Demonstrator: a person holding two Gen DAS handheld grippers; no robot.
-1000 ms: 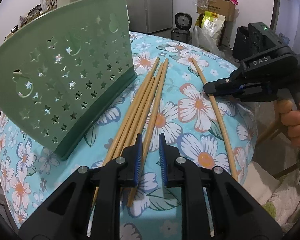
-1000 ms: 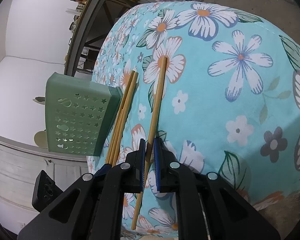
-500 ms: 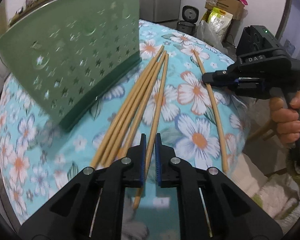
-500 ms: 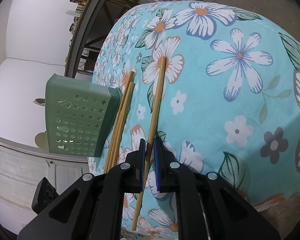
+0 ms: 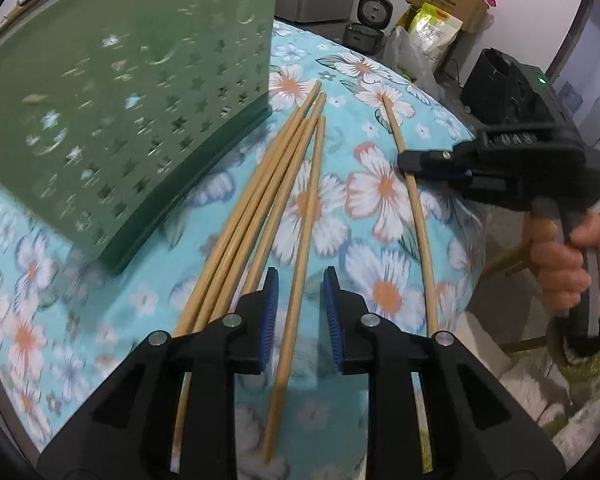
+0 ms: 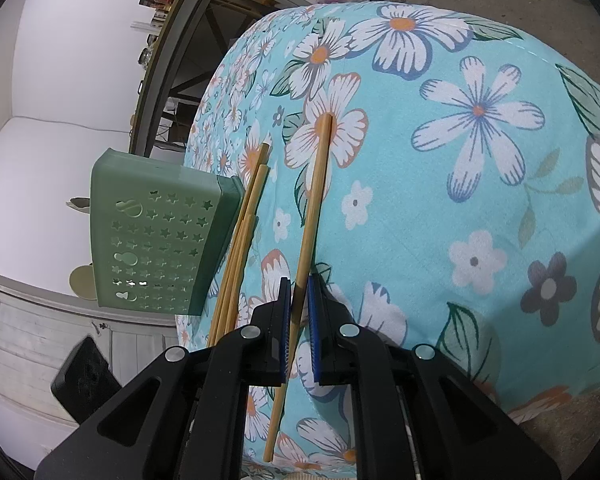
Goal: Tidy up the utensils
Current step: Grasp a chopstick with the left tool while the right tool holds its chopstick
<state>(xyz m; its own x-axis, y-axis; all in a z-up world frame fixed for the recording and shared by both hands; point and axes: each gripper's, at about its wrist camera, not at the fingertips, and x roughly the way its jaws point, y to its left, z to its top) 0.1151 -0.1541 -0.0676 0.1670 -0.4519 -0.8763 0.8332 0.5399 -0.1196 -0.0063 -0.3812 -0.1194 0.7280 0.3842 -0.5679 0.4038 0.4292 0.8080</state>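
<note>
Slender round bamboo chopsticks [image 5: 260, 208] beside star-perforated plastic holder [image 5: 132, 120]

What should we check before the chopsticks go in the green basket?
1. Right gripper shut on the lone chopstick: ok.
2. Left gripper gripping its chopstick: not ok; jaws just opened, stick loose between them.
3. Basket upright: not ok, lying on its side.
4. Basket opening reachable: cannot tell.
5. Other chopsticks lying together beside the basket: ok.
</note>
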